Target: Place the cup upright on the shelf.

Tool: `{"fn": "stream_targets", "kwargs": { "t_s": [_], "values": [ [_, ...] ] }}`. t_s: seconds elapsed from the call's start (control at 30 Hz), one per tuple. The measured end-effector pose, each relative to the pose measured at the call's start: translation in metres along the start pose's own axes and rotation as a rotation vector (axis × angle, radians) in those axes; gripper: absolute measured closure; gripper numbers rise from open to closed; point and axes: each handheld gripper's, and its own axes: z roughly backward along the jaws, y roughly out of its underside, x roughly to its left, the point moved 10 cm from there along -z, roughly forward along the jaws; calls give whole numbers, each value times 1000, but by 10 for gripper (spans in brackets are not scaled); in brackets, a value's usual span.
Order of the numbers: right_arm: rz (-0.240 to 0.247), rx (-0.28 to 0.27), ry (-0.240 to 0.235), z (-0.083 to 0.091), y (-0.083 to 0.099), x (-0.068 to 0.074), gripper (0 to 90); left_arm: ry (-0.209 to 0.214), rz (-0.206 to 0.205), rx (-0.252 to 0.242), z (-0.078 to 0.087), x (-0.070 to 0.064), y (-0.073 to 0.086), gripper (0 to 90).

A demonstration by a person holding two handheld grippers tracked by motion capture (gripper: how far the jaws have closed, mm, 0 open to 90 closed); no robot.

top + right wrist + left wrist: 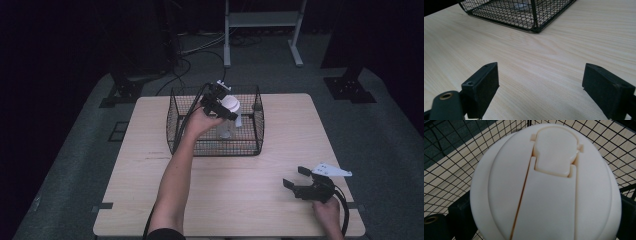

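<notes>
Two grippers at work: one held a white-lidded bottle in the basket, one waited with nothing in it.

The left gripper [223, 106] had its jaws closed on either side of the bottle's white lid [546, 187], the clear bottle [227, 125] hanging below it inside the wire basket [255, 135]. To do this step well, the grip likely needed to stay square on the lid, with the bottle kept upright and clear of the mesh walls just beside it. The right gripper [296, 181] rested low over the table [554, 50] with jaws spread wide, the basket well ahead of it. Beyond the pale wooden table lay grey carpet, cables and a white stand in a dark room.
</notes>
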Motion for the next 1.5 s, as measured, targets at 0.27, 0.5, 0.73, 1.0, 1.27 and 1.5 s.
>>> {"fn": "stream_targets", "kwargs": {
  "t_s": [0.27, 0.5, 0.73, 1.0, 1.27, 1.5],
  "values": [
    [3, 2, 4, 0, 0, 0, 129, 10, 16, -25, 2, 1, -2, 21],
    [5, 1, 3, 0, 0, 0, 129, 1, 10, -41, 6, 1, -5, 0],
    [7, 5, 0, -1, 0, 1, 129, 17, 18, -39, 6, 0, -4, 0],
    [10, 6, -1, 0, 1, 1, 129, 17, 20, -63, 14, 2, -5, 0],
    [10, 9, -4, -1, 1, 2, 129, 16, 8, -72, 23, 4, -2, 0],
    [11, 8, -3, 0, 1, 2, 129, 10, -2, -73, 32, 6, 2, 0]
  ]
}}
